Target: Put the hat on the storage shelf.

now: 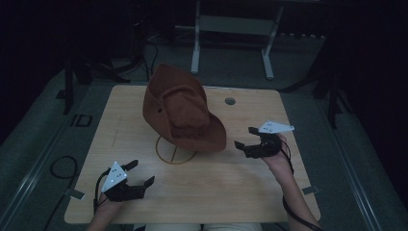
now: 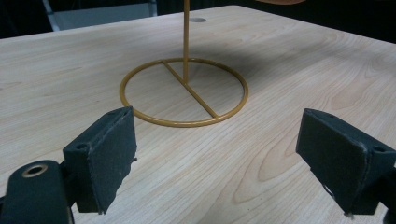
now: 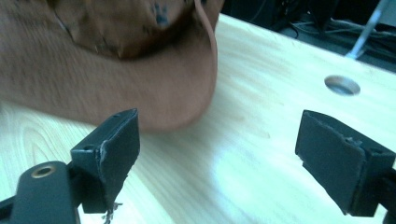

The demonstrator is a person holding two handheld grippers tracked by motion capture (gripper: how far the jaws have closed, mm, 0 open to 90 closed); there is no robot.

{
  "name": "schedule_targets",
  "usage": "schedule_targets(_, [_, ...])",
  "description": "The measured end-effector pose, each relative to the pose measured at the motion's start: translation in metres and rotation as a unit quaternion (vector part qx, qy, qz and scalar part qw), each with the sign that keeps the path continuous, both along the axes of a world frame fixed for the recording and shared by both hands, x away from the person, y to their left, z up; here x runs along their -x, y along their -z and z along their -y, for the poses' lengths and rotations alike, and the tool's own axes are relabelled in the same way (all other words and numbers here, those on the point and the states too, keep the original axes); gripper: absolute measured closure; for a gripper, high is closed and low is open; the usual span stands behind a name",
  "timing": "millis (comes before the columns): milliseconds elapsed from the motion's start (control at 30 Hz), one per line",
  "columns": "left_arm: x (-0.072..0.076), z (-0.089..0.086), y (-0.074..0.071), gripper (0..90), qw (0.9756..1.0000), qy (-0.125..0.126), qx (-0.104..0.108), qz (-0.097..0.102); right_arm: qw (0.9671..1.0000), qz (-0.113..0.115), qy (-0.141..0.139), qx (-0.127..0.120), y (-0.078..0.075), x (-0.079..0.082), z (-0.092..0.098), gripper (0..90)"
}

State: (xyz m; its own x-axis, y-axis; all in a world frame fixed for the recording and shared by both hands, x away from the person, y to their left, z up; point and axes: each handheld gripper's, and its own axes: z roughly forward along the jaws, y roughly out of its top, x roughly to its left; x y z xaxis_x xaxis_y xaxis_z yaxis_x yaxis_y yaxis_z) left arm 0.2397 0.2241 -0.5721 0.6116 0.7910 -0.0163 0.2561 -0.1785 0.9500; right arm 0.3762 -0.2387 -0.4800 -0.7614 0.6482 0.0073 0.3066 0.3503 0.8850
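A brown wide-brimmed hat [image 1: 185,111] hangs tilted on a gold wire stand [image 1: 176,154] in the middle of the wooden table [image 1: 231,183]. The stand's ring base [image 2: 184,91] and thin post rise just ahead of my left gripper [image 1: 140,173], which is open and empty near the front left. My right gripper [image 1: 245,137] is open too, just right of the hat's low brim [image 3: 116,84], not touching it. Its left pad [image 3: 114,154] sits in front of the brim edge.
A round cable hole [image 1: 230,101] lies in the table behind the right gripper, also visible as a hole [image 3: 342,85] in the right gripper view. A white metal frame [image 1: 231,29] stands on the floor beyond the table. Cables run along the floor at left.
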Motion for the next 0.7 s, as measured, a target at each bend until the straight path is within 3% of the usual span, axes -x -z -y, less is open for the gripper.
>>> schedule_targets(367, [-0.001, 0.0, 0.001, 13.2, 1.0, -0.001, 0.001, -0.002, 0.9997, -0.023, 0.009, 0.003, 0.043, 0.017, 0.018, 13.8])
schedule_targets(700, [-0.001, 0.0, 0.001, 13.2, 1.0, -0.003, 0.0, -0.002, 0.9996, -0.026, 0.002, 0.013, 0.067, 0.033, 0.03, 13.4])
